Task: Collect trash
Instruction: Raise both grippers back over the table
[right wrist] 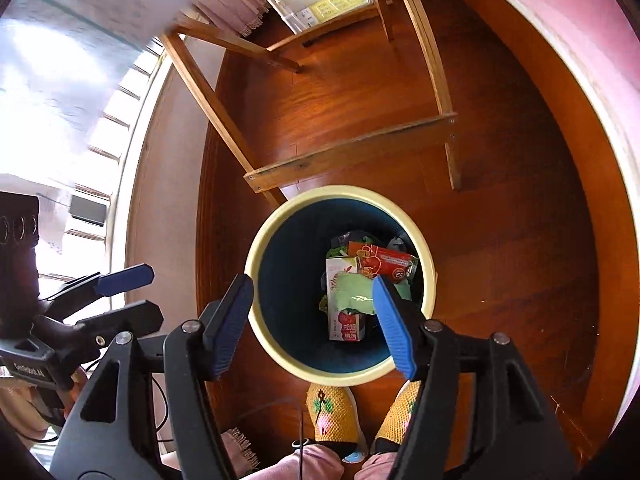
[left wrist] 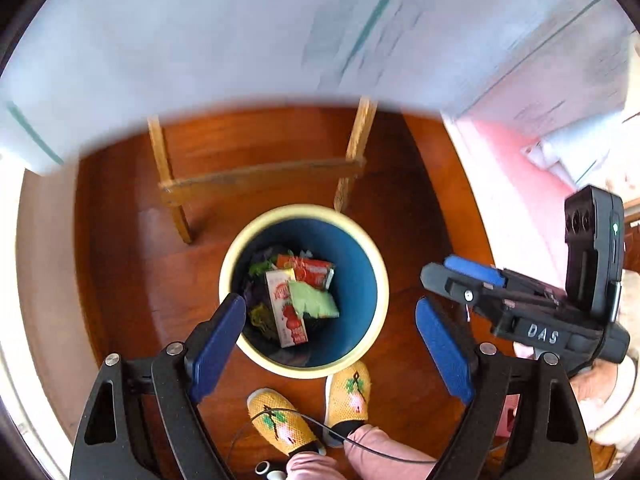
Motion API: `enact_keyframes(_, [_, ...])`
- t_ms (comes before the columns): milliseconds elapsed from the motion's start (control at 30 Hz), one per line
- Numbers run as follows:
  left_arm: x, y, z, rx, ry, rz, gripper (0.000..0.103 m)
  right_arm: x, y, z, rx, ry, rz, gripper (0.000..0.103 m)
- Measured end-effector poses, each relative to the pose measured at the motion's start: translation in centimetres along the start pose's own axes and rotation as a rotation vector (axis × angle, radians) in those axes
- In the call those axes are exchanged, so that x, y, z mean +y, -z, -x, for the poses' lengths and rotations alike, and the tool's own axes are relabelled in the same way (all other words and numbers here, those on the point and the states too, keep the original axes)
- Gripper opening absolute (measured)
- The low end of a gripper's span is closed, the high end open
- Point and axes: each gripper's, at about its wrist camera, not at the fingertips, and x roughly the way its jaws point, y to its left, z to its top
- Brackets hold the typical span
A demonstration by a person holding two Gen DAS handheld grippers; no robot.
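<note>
Nearest the cameras, both tools are held over the floor with nothing gripped: left gripper (left wrist: 330, 334) spread wide, right gripper (right wrist: 312, 322) likewise parted, presumably positioned for a drop or just emptied. Slippers (left wrist: 312, 408) are planted at the bin (left wrist: 382, 276) rim, keeping it directly below. Trash sits inside: juice carton (left wrist: 286, 314), green scrap (left wrist: 314, 300), red packet (left wrist: 314, 270). Beyond, table legs (left wrist: 168, 176) are seen.

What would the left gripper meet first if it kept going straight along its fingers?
Probably the trash in the bin: the open left gripper points into its mouth, toward the green wrapper lying on the strawberry carton. Depth is unclear.
</note>
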Motion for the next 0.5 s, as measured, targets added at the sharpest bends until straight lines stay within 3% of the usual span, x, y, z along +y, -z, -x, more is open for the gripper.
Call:
enact_keyframes(200, [-2.7, -2.1, 9.5, -0.104, -0.020, 0.018, 0.088, 3.4, -1.0, 6.1, -0.025, -0.003, 0.002, 0.061])
enact_keyframes(500, [-6.1, -4.4, 25.0, -0.254, -0.048, 0.025, 0.088, 11.4, -2.7, 19.7, -0.112, -0.014, 0.062, 0.066])
